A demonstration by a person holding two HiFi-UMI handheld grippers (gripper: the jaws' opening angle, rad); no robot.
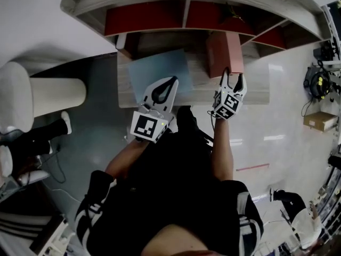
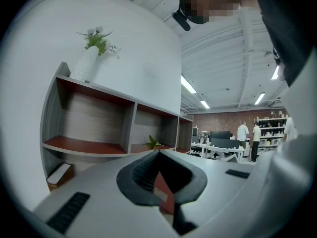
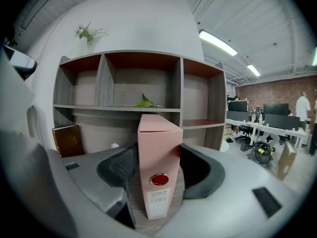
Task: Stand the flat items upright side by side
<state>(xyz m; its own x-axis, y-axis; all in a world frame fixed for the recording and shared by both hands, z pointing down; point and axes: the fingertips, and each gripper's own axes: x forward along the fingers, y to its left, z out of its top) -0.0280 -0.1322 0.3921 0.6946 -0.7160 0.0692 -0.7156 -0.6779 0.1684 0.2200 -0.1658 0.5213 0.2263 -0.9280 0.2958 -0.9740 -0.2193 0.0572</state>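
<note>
A pink box file stands upright on the wooden desk, its spine with a red round label facing me. My right gripper reaches in from the near edge, and its jaws close on either side of the box's near end. A flat blue folder lies on the desk to the left. My left gripper hovers over the folder's near edge, shut and holding nothing. In the left gripper view the closed jaws point level at the shelf.
A grey shelf unit with red-brown floors stands at the back of the desk. A brown book leans under it at the left. A white vase with a plant tops the shelf. People stand by tables far right.
</note>
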